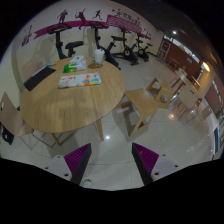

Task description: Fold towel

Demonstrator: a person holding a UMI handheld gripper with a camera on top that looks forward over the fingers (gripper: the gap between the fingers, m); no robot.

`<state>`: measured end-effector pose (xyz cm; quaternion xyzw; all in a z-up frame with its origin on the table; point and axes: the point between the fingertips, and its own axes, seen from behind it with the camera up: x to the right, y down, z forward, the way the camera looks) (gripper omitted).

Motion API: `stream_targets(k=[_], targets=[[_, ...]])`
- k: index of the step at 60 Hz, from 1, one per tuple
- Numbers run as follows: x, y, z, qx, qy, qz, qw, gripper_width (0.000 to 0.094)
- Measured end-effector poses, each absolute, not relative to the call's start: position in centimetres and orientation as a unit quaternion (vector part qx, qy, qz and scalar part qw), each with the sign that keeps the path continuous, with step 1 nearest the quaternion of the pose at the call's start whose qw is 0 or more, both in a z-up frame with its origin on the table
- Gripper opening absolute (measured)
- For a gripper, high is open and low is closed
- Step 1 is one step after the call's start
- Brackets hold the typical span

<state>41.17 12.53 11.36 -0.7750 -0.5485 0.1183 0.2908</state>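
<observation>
My gripper point(112, 160) is open, held high over a pale tiled floor point(112, 135), with nothing between its purple pads point(81, 157). Beyond the fingers and to the left stands a round wooden table point(60, 105). On its far side lies a flat white-and-green item point(80, 79); I cannot tell whether it is the towel. A dark flat object point(38, 78) lies on the table's left part. No other cloth shows.
A wooden chair point(148, 102) stands right of the round table and another point(10, 115) at its left. More wooden furniture point(188, 85) fills the right side. Exercise machines point(110, 45) line the back wall.
</observation>
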Motion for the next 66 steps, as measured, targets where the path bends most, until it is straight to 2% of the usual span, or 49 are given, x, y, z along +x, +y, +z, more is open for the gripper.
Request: stream_targets(k=[17,32,54,66], targets=[[37.4,12.0,11.6,-0.757,-0.564,0.136,0.302,0.0854],[30.7,7.9,13.9,-0.722,-0.588,0.177,0.318,0.0853],[21.5,-2.5,14.0,-0.685,-0.618,0.237,0.303,0.0852],[15.2,-7.5,13.6,-0.662,-0.62,0.271,0.323,0.0853]])
